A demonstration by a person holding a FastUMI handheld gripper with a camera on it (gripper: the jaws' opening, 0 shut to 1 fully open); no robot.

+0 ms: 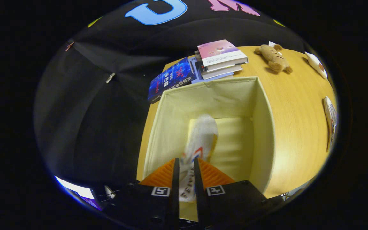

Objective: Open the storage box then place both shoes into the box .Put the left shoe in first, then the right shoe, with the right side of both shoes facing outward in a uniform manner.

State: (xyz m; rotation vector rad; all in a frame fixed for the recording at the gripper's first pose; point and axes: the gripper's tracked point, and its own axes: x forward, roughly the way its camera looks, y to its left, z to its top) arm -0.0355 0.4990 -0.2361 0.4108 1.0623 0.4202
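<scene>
gripper (186,166) clamped on shoe (201,134) inside open box (262,105), walls near.

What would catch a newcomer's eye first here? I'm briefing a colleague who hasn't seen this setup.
First, the white shoe clamped between the jaws of the gripper, hanging inside the open cream storage box. Next, the stack of books just beyond the box on the wooden table, with a plush toy beside them.

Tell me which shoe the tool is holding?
The white shoe hanging over the open storage box, pinched in the tool. The other shoe lies alone on the table.
</scene>
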